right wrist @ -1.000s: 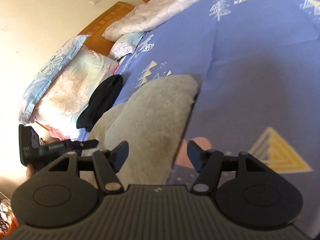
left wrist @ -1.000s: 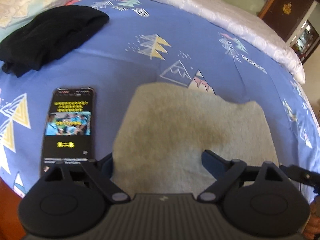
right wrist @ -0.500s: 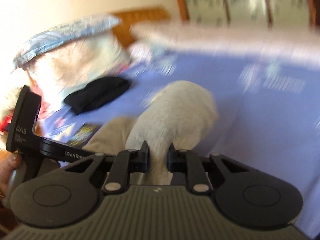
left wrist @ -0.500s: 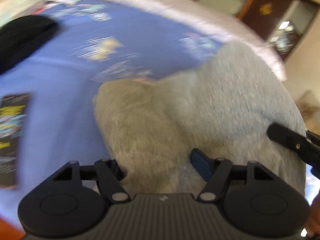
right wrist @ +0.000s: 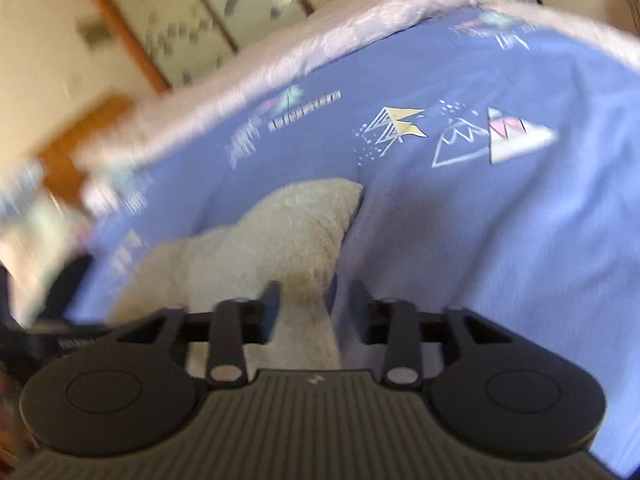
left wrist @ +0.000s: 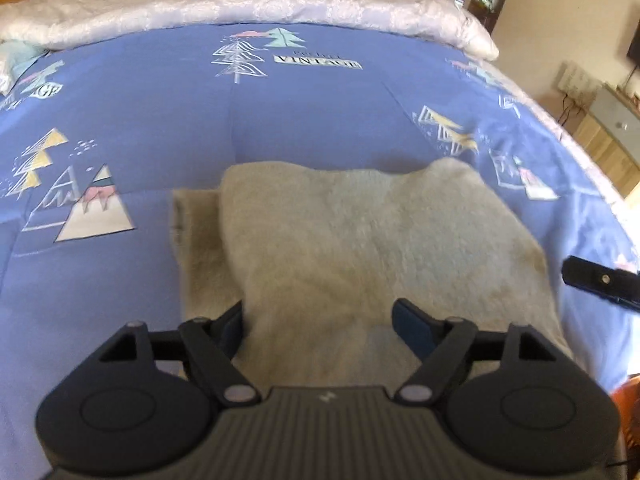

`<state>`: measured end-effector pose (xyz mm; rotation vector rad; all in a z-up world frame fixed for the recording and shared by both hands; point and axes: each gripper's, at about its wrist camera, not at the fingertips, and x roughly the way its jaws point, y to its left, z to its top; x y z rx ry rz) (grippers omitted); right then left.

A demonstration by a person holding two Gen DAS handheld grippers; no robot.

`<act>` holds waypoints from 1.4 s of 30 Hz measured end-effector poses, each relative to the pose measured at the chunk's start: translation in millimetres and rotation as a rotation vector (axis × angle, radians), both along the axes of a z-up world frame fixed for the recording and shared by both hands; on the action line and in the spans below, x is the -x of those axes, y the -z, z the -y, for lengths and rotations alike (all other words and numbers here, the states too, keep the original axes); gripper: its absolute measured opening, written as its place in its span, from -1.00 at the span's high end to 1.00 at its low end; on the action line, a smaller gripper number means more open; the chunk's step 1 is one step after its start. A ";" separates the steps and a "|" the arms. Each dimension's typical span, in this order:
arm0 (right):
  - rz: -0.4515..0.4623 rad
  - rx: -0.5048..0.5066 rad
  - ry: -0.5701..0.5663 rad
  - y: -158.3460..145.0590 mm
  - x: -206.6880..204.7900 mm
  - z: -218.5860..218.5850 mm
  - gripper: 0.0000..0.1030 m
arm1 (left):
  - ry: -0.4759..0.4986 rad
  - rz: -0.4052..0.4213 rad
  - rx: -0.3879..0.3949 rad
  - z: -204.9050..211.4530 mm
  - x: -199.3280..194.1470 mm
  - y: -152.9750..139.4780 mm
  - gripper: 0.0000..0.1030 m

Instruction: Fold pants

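Left gripper [left wrist: 318,322] spread wide over folded beige pants [left wrist: 360,248] on blue bed [left wrist: 304,120]; under-layer peeking out leftward, seen only here. Right gripper [right wrist: 314,300] parted astride pants' edge [right wrist: 296,232]; blurred, contact unclear.

The fluffy beige fleece pants [left wrist: 360,248], a single flat layer a second ago, now lie doubled, the upper layer covering all but a strip of the lower one at the left. The right claw [right wrist: 314,300], shut on the fabric half a second ago, now stands parted. The left claw [left wrist: 318,320] has swung away from the phone and black garment, both gone from view.
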<state>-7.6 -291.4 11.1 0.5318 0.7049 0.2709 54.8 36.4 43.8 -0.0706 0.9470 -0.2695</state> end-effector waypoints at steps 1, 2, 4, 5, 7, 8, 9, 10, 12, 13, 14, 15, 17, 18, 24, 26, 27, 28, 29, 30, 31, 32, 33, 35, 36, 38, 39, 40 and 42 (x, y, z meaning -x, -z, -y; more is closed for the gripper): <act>0.008 -0.034 0.008 0.9 5.5 9.2 0.02 | -0.022 0.012 0.007 -8.1 3.2 -5.3 -0.69; 0.018 -0.058 0.007 0.3 10.4 13.1 0.02 | -0.044 0.022 0.015 -10.8 4.2 -9.6 -0.70; 0.034 -0.080 0.003 -4.6 16.4 17.2 0.02 | -0.105 0.017 0.052 -27.4 4.6 -14.4 -0.70; 0.047 -0.086 -0.001 -8.9 16.7 13.4 0.02 | -0.135 0.007 0.072 -34.1 0.6 -15.1 -0.69; 0.076 -0.100 -0.025 -17.4 19.5 7.5 0.02 | -0.173 -0.009 0.095 -38.6 -3.5 -15.1 -0.48; 0.091 -0.102 -0.042 -22.3 14.2 1.9 0.02 | -0.179 -0.018 0.086 -36.4 -6.0 -13.3 -0.43; 0.108 -0.096 -0.063 -27.1 13.5 -7.3 0.02 | -0.181 -0.028 0.070 -33.9 -6.8 -10.5 -0.35; 0.124 -0.087 -0.088 -30.4 13.4 -15.2 0.06 | -0.181 -0.045 0.046 -28.9 -7.8 -6.5 -0.32; 0.144 -0.072 -0.148 -34.3 15.8 -34.0 0.15 | -0.182 -0.071 -0.010 -19.5 -4.9 2.2 -0.31; 0.143 -0.067 -0.181 -31.5 14.2 -44.0 0.26 | -0.187 -0.067 -0.029 -16.8 -1.4 6.0 -0.32; 0.135 -0.060 -0.218 -26.9 12.2 -54.0 0.29 | -0.190 -0.057 -0.036 -16.8 4.2 7.9 -0.32; 0.121 -0.051 -0.244 -22.8 10.7 -60.9 0.36 | -0.193 -0.050 -0.037 -18.2 8.3 11.0 -0.33; 0.055 -0.028 -0.279 -7.5 6.1 -74.6 0.39 | -0.198 -0.049 -0.032 -23.4 12.8 14.4 -0.35; 0.001 -0.018 -0.290 2.7 2.7 -79.6 0.38 | -0.198 -0.049 -0.032 -25.4 13.0 16.0 -0.40; -0.112 -0.073 -0.264 34.4 -12.1 -73.9 0.45 | -0.205 -0.055 -0.060 -26.2 7.5 28.5 -0.72; -0.116 -0.071 -0.267 32.9 -13.9 -71.9 0.45 | -0.209 -0.062 -0.067 -25.2 5.6 28.6 -0.72; -0.116 -0.068 -0.266 30.7 -10.7 -72.5 0.44 | -0.214 -0.069 -0.069 -24.9 5.2 26.7 -0.72; -0.114 -0.064 -0.264 28.5 -8.1 -72.9 0.41 | -0.221 -0.073 -0.068 -25.0 5.6 23.9 -0.71; -0.111 -0.061 -0.262 24.9 -5.6 -72.1 0.40 | -0.227 -0.075 -0.063 -25.8 7.3 20.2 -0.71; -0.106 -0.060 -0.256 21.8 -2.3 -70.5 0.39 | -0.231 -0.075 -0.056 -27.1 9.6 16.9 -0.69; -0.096 -0.058 -0.246 17.0 5.7 -71.9 0.32 | -0.231 -0.073 -0.048 -28.0 13.1 12.8 -0.65; -0.081 -0.059 -0.238 13.9 9.5 -69.2 0.30 | -0.229 -0.070 -0.043 -28.3 17.3 8.7 -0.64; -0.066 -0.057 -0.229 9.8 12.6 -66.5 0.27 | -0.226 -0.065 -0.043 -28.6 21.7 5.1 -0.64; -0.037 -0.043 -0.203 2.4 20.5 -59.6 0.24 | -0.224 -0.053 -0.048 -28.7 30.7 -2.0 -0.64; -0.031 -0.037 -0.187 -0.3 23.7 -56.9 0.19 | -0.225 -0.045 -0.048 -28.7 34.6 -5.1 -0.64; -0.030 -0.040 -0.156 -2.7 29.3 -50.9 0.16 | -0.230 -0.030 -0.046 -29.2 42.1 -10.6 -0.64; -0.033 -0.046 -0.145 -2.6 31.6 -49.0 0.16 | -0.233 -0.026 -0.045 -29.4 44.7 -12.4 -0.64; -0.035 -0.050 -0.136 -2.8 33.6 -47.5 0.16 | -0.235 -0.021 -0.046 -29.1 47.7 -14.1 -0.64; -0.034 -0.045 -0.125 -3.2 37.8 -46.7 0.16 | -0.234 -0.010 -0.053 -28.0 52.5 -16.1 -0.64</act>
